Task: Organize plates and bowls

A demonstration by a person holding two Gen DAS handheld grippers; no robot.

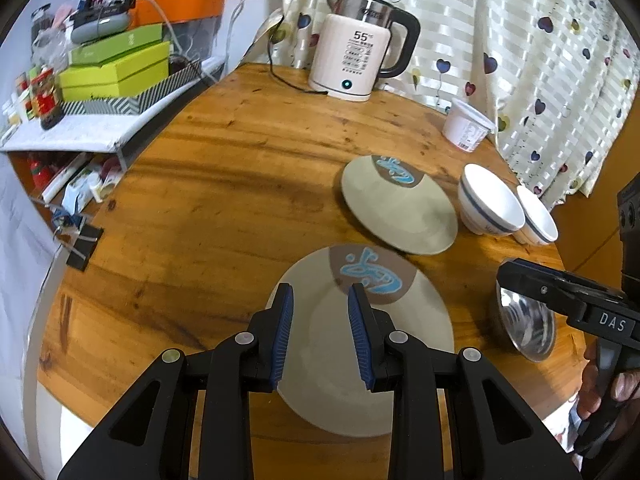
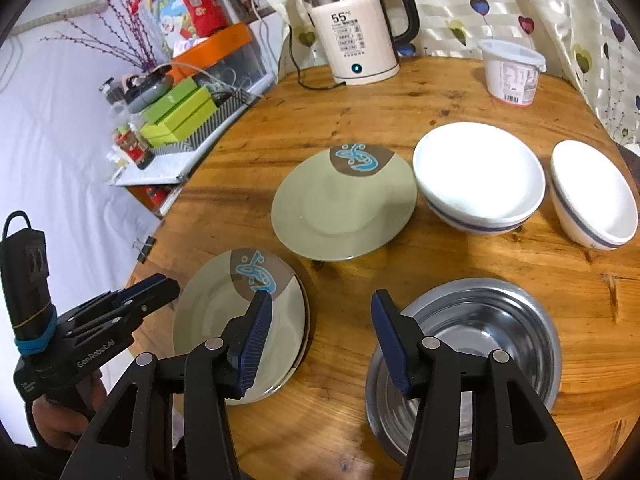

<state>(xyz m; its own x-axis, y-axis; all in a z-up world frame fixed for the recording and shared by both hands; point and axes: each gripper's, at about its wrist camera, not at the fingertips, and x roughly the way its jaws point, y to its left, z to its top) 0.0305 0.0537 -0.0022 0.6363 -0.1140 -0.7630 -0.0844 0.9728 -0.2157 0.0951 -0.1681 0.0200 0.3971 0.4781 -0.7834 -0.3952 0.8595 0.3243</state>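
Two stacked near plates discernible only from right wrist.

Round wooden table by a curtained corner, as I see it from my spot.
Behind my table: a pale striped curtain printed with hearts, a white wall at left, and a low shelf stacked with green boxes. A kettle and a white tub stand at the far edge.

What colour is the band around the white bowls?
Dark blue, a thin band on each white bowl, best seen in the right wrist view.
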